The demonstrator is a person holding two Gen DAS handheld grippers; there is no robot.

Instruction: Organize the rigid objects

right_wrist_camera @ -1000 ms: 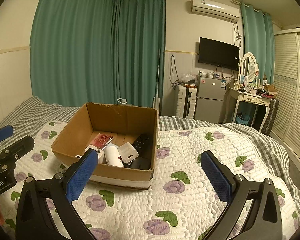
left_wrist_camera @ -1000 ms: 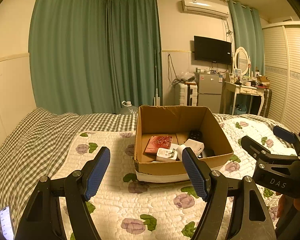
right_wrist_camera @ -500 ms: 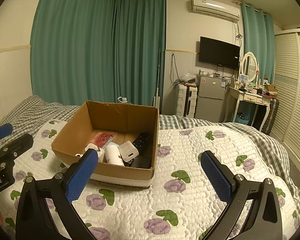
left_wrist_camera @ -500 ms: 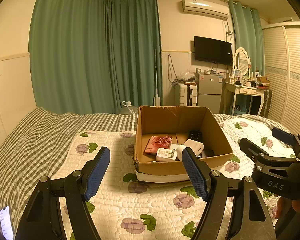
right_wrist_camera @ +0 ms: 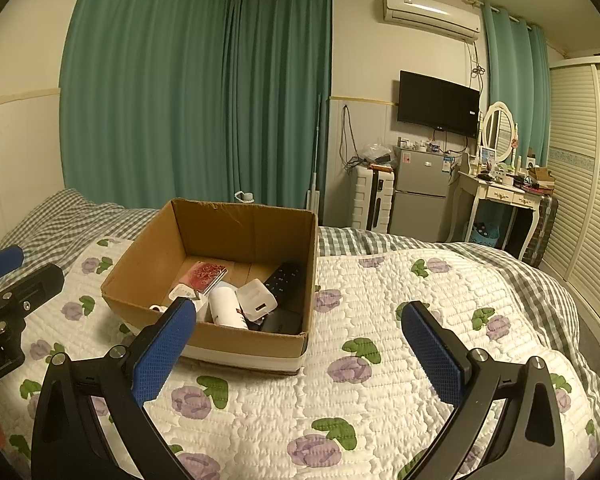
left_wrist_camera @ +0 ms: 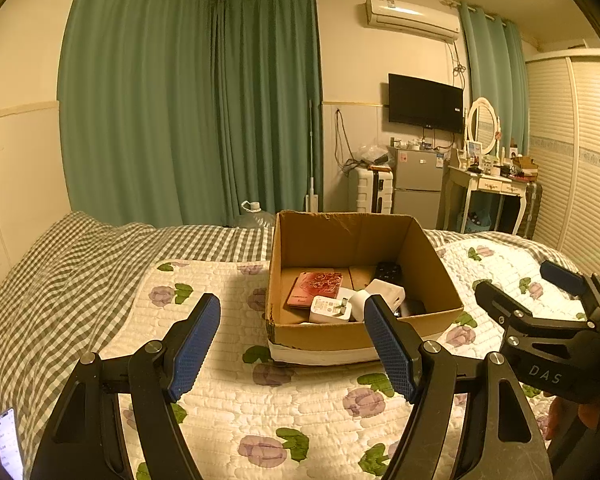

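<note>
An open cardboard box stands on the quilted bed. Inside lie a red patterned case, white chargers, a white cylinder and a black remote. My left gripper is open and empty, held in front of the box's near left corner. My right gripper is open and empty, in front of the box's near right corner. Each gripper shows at the edge of the other's view: the right one, the left one.
The floral quilt covers the bed over a checked sheet. A phone lies at the left edge. Beyond the bed are green curtains, a water jug, a suitcase, a small fridge, a dressing table and a wardrobe.
Both grippers stay open and nearly still. The right gripper has drifted slightly, so the box sits a little further right in its view.
</note>
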